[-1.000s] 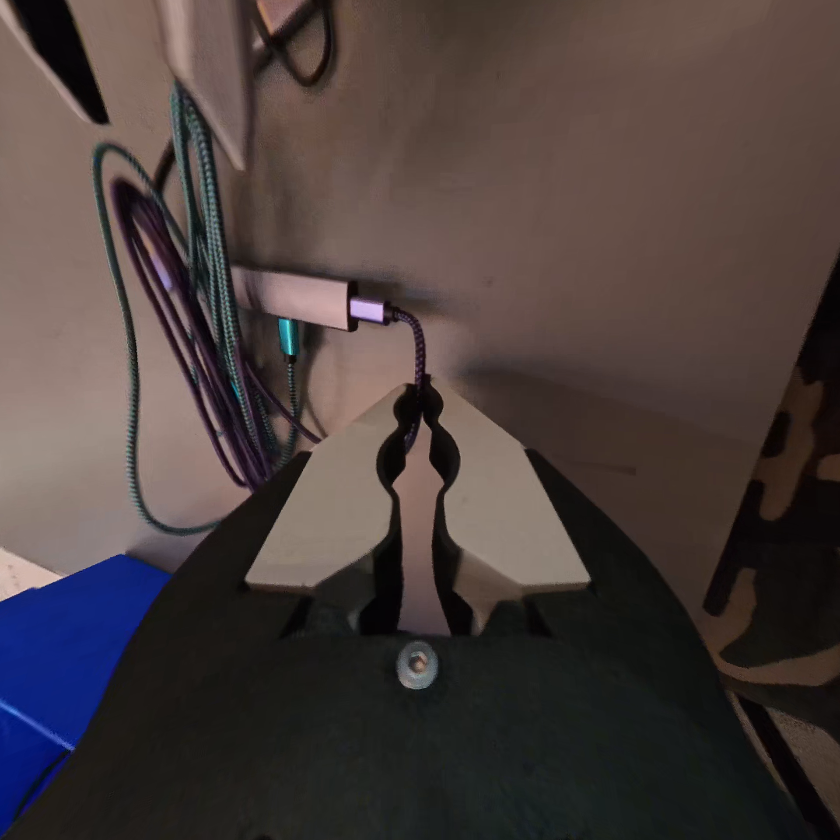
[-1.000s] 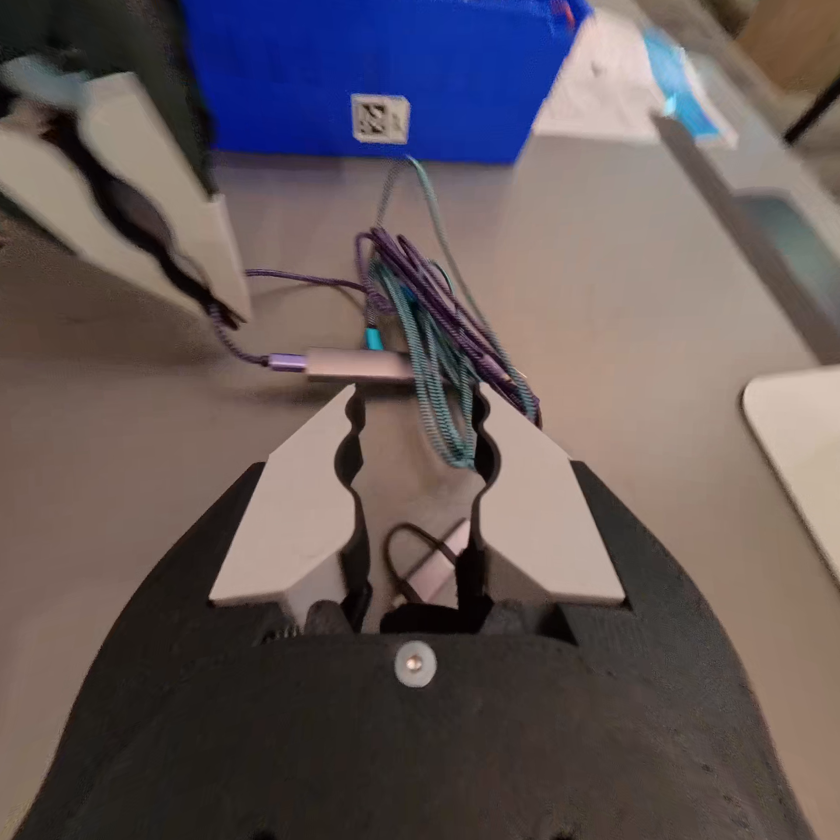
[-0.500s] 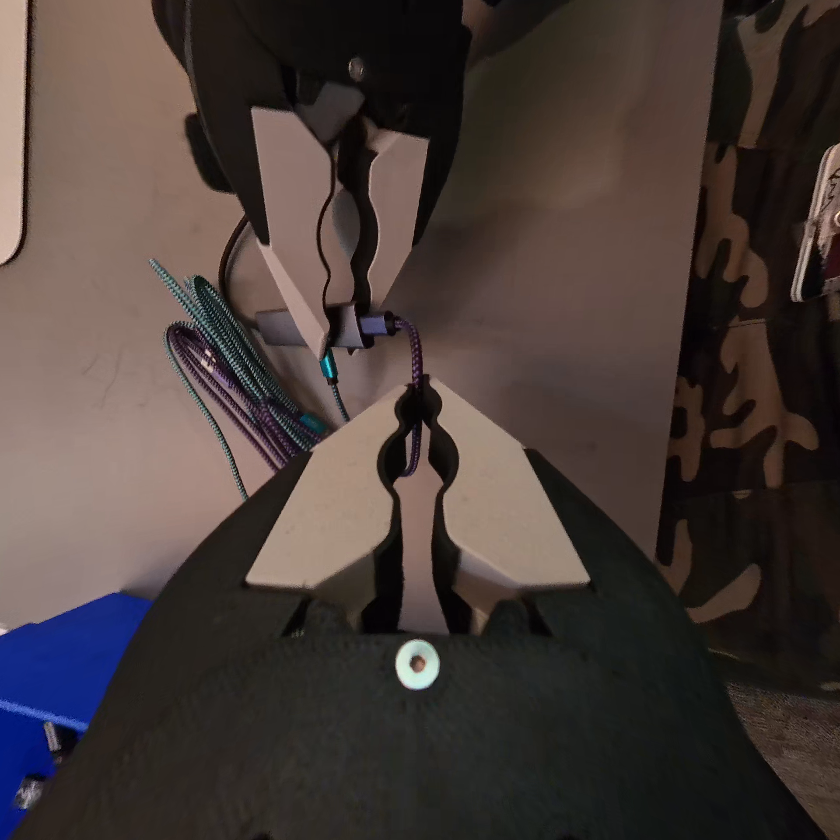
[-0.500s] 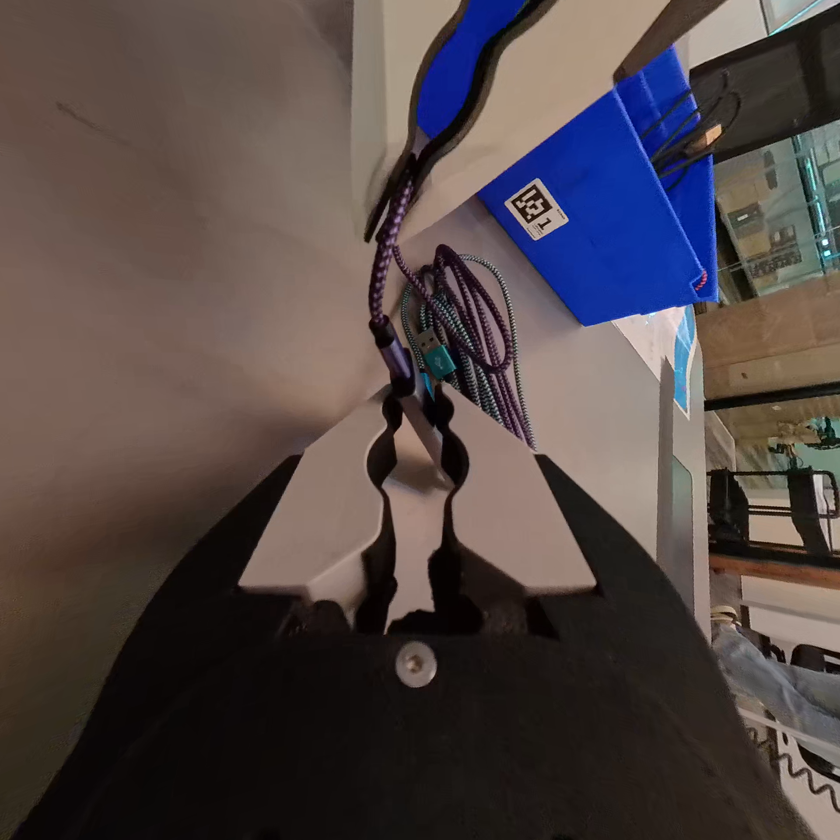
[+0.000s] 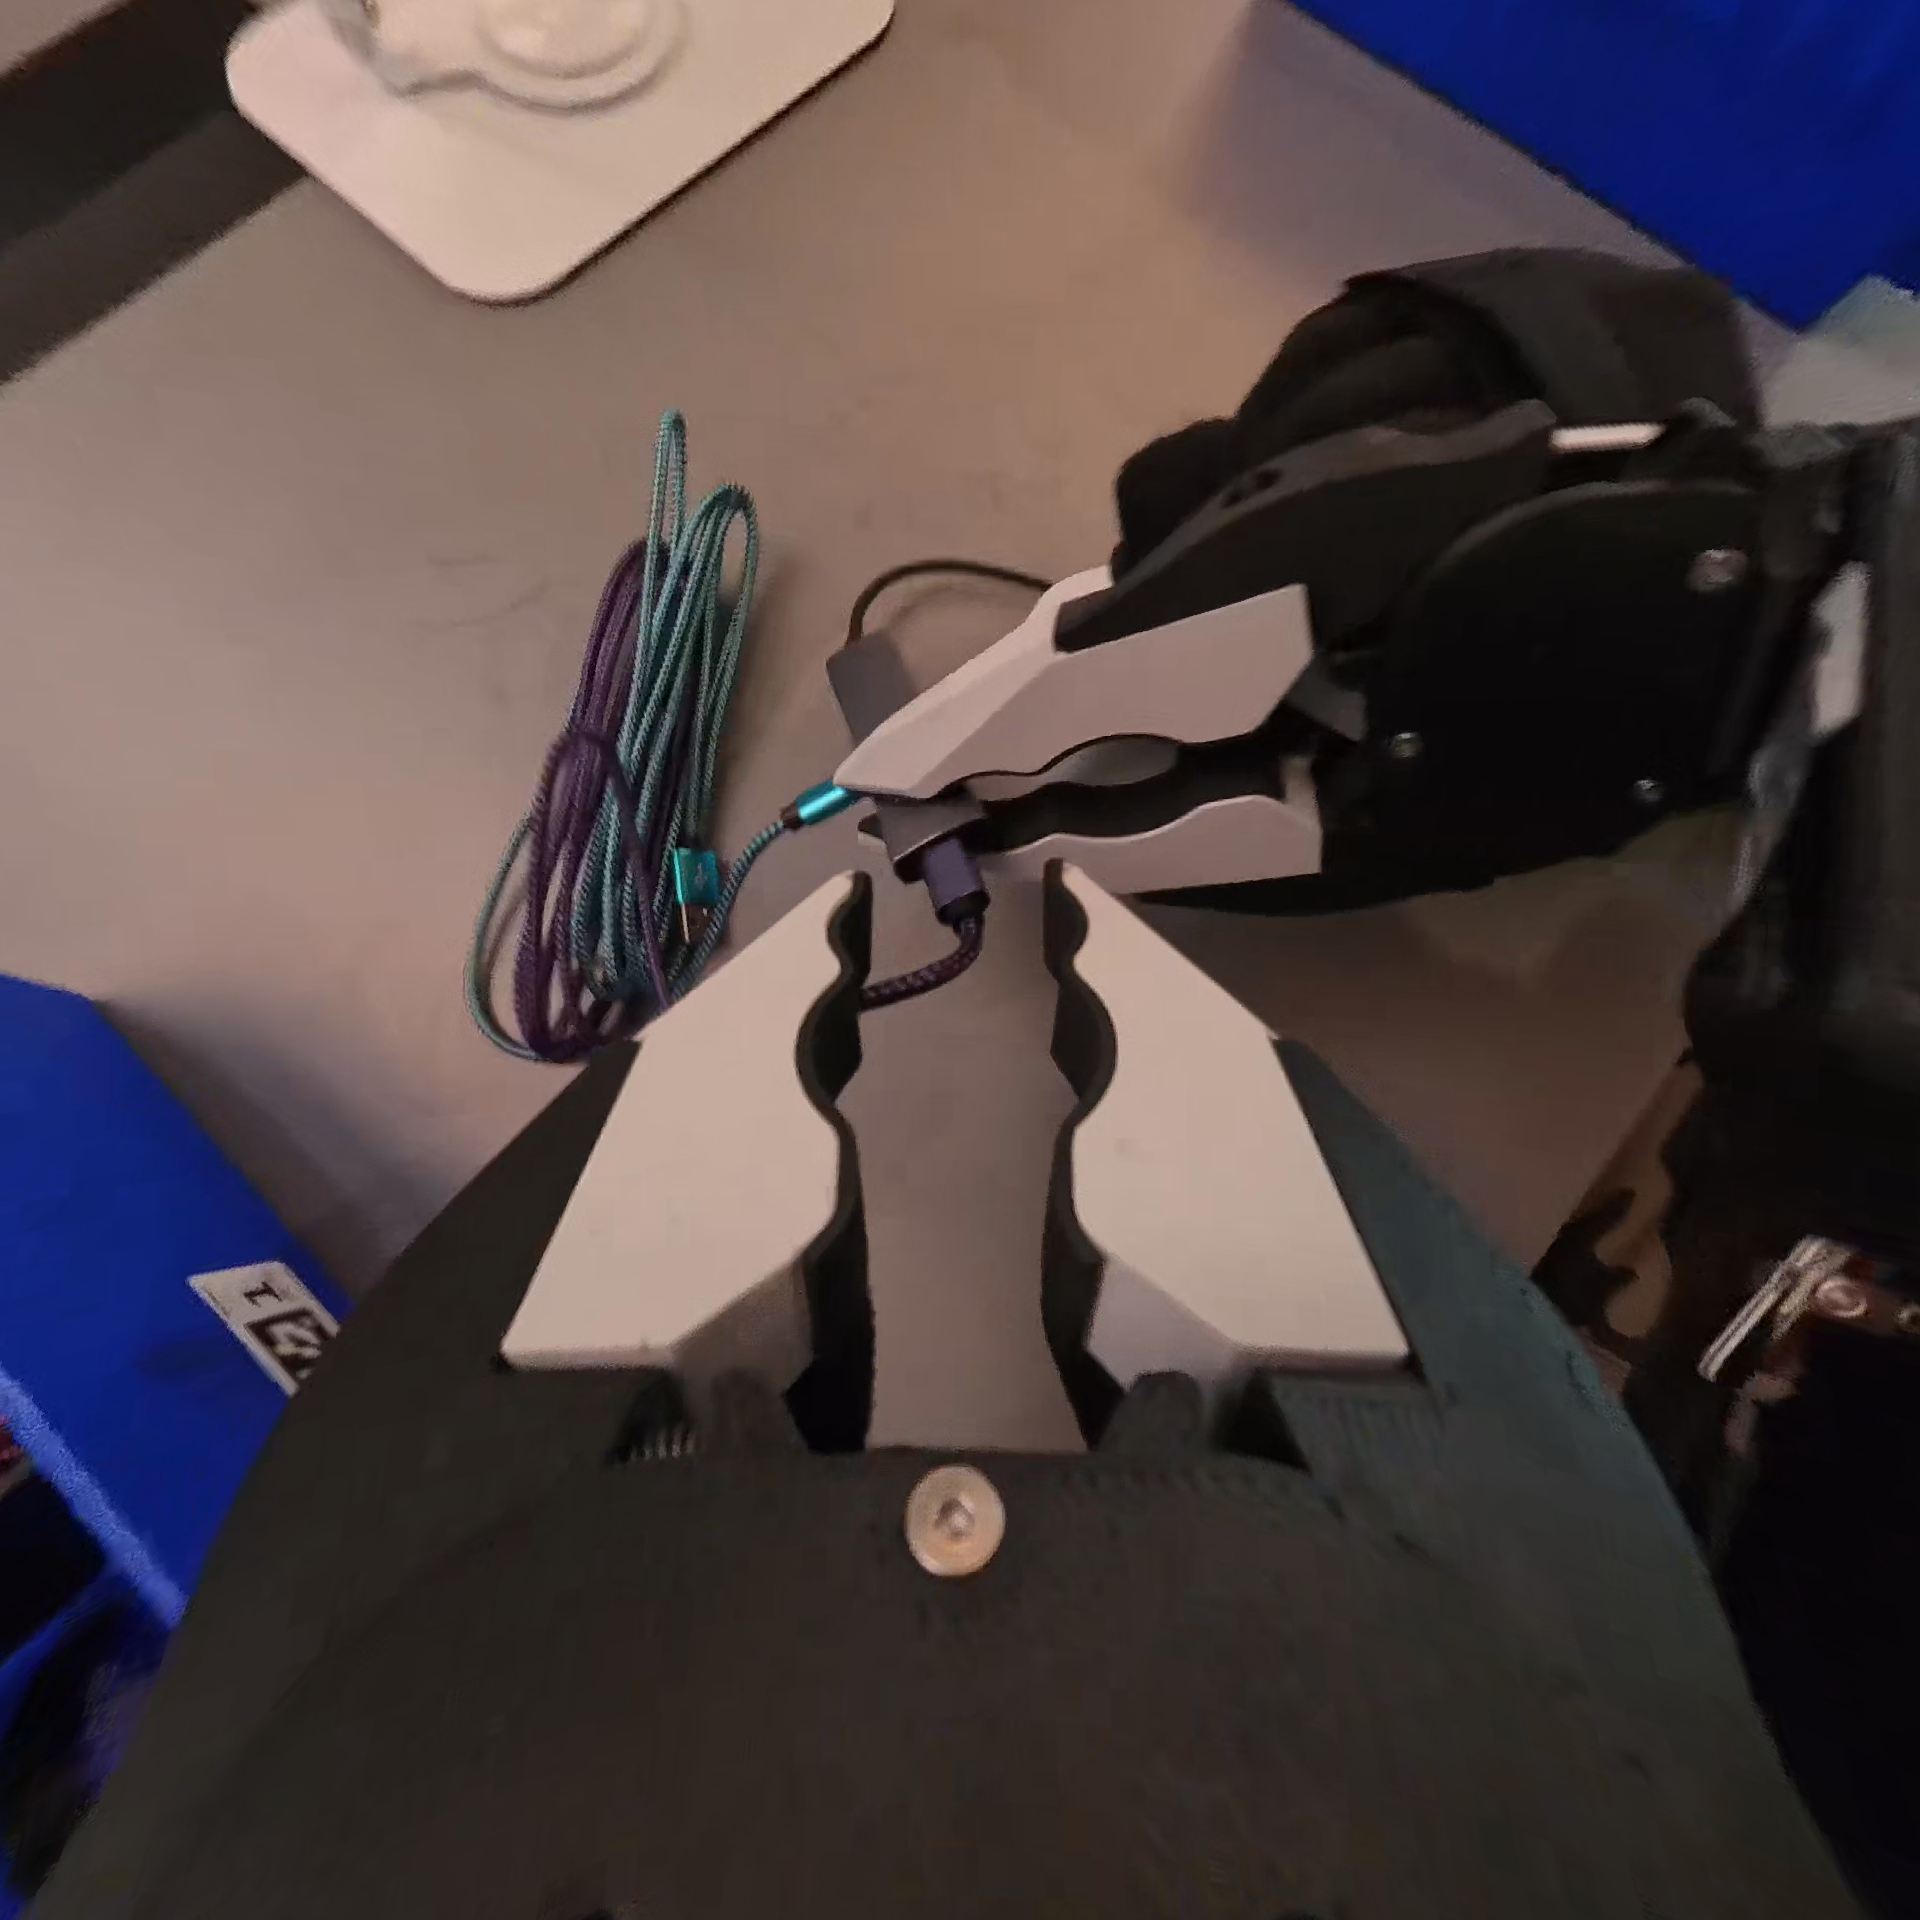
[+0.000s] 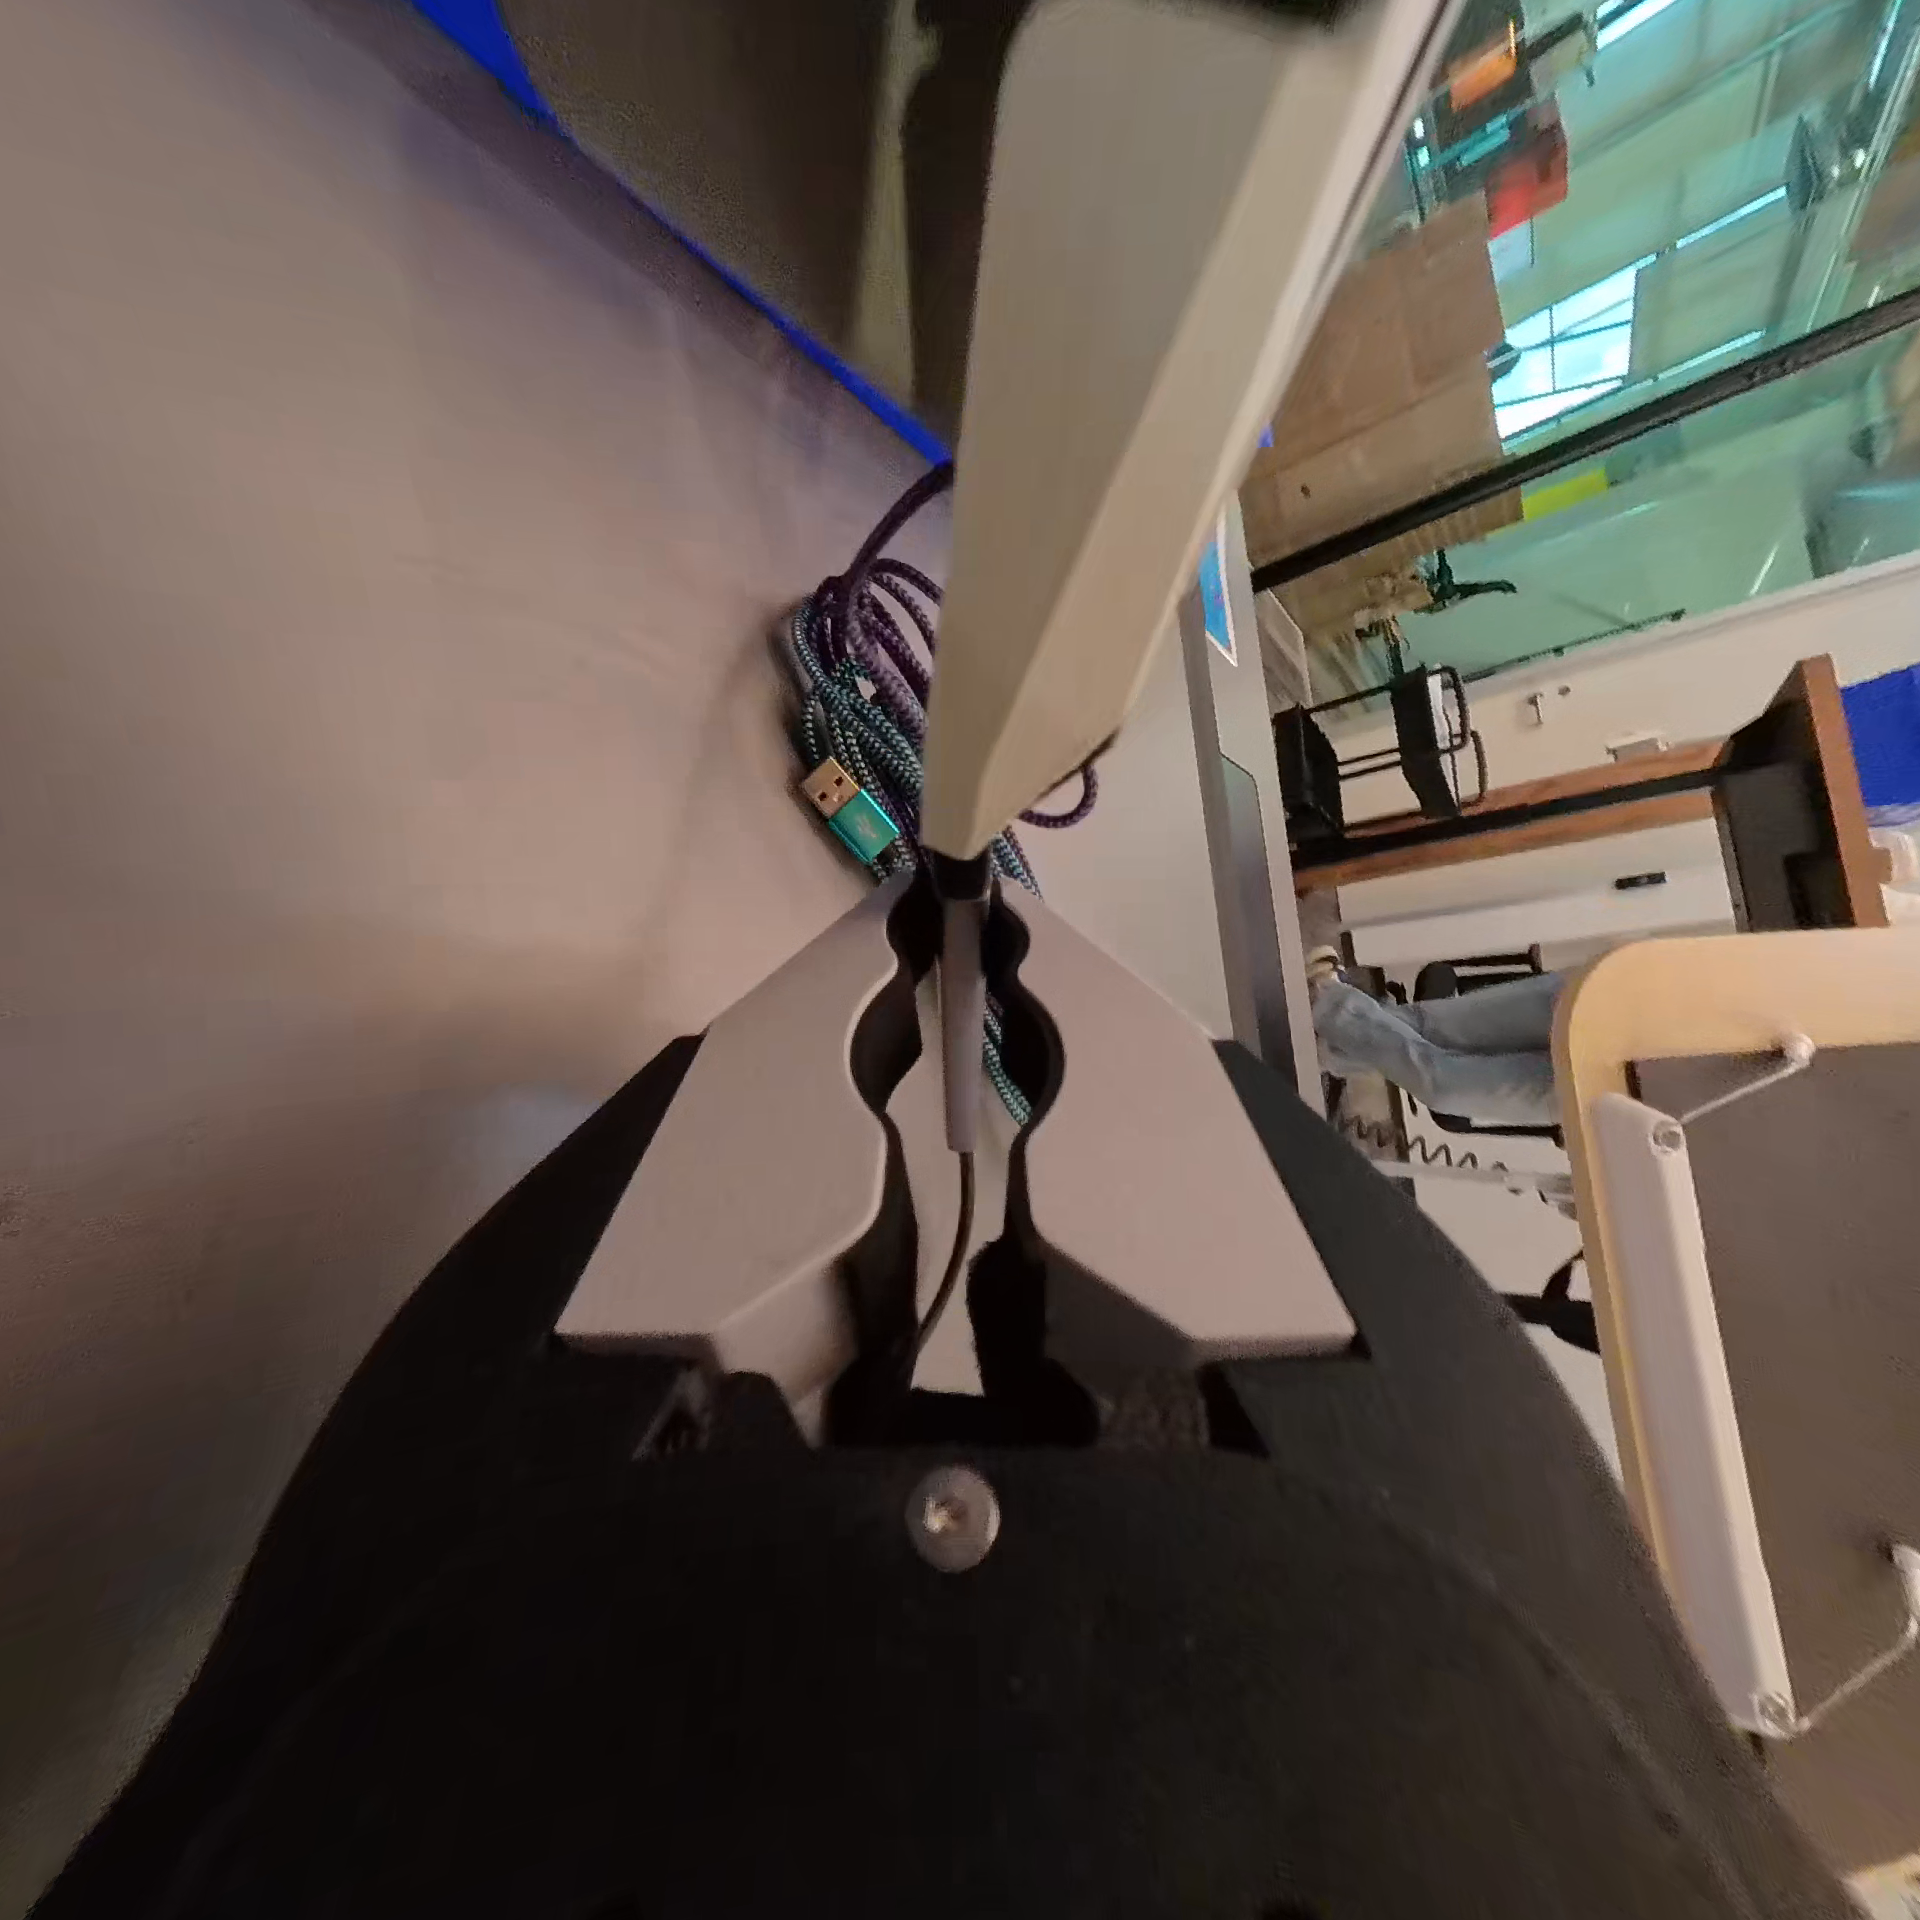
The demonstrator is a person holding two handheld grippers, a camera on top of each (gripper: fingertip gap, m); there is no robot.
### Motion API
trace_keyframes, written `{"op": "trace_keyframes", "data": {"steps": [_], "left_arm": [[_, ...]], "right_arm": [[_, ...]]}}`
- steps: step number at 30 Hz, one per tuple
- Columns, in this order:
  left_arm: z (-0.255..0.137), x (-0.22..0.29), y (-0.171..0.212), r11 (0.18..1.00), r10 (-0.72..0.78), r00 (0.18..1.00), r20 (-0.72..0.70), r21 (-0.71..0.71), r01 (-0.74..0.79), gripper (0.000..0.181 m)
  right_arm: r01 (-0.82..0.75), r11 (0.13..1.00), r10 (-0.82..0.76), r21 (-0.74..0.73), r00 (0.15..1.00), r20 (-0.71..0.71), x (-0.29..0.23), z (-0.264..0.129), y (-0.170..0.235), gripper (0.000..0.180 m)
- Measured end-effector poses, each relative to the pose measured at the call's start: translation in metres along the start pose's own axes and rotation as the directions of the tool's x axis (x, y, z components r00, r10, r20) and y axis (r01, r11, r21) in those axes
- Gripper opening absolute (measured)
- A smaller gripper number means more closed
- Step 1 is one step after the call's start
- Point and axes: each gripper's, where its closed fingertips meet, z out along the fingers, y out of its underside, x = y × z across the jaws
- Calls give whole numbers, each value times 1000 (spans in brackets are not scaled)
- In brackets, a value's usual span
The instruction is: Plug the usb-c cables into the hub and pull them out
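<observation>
Grey counter (image 5: 312,644) is carrying everything: two blue bins, one (image 5: 114,1174) at the left edge and another (image 5: 1621,114) at the far right, and a white pad (image 5: 582,135) at the far side, all well apart from the work. Two braided cables are lying bundled together, one teal (image 5: 675,623) and one purple (image 5: 582,790), just left of the hub (image 5: 883,681).

Right gripper (image 5: 883,805) is reaching in from the right, its jaws pinching the grey hub near its front end; in the right wrist view the hub (image 6: 961,1039) is sitting edge-on between those nearly closed jaws, its thin black lead (image 6: 951,1247) running back between them. Two plugs are sitting at the hub: a teal plug (image 5: 821,805) on its left side and a purple plug (image 5: 951,873) at its near end. A second teal plug (image 5: 694,878) is lying loose by the bundle.

Left gripper (image 5: 956,894) is hovering just before the purple plug, jaws spread and holding nothing; the purple cable is curving across the gap between them. In the right wrist view one left finger (image 6: 1122,416) is blocking much of the scene.
</observation>
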Motion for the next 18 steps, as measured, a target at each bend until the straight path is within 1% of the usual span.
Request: {"op": "trace_keyframes", "data": {"steps": [2,4,5,7,9,11,13,14,16,18], "left_arm": [[7,0,5,998,-66,997,-24,-6,66,31],[12,-4,12,997,-79,997,-9,-27,79,28],[13,-3,11,996,-88,996,-20,-14,87,28],[14,-5,10,994,-113,993,-24,-3,112,18],[16,-2,8,986,-162,985,-61,13,164,11],[17,-1,9,984,-173,982,-77,23,175,10],[15,-1,8,980,-190,974,-123,35,196,10],[12,0,7,983,-172,974,-146,44,180,10],[8,-1,9,992,-106,982,-157,51,115,10],[6,1,9,997,-17,985,-172,67,29,9]], "right_arm": [[-4,1000,4,-24,1000,-9,0,1,0,6],[0,998,-1,-58,1000,-18,-1,3,4,7],[-2,998,0,-67,1000,-20,-1,4,5,7],[-11,997,9,-78,1000,-24,-1,4,6,6],[-24,996,21,-90,999,-31,1,5,9,7],[-16,996,13,-89,999,-38,1,5,10,7],[-33,997,31,-76,999,-27,1,4,9,7],[-36,998,35,-53,999,-17,1,2,6,7],[-35,998,34,47,999,33,1,-3,-2,7],[-122,984,104,128,985,139,0,-9,-8,21]]}}
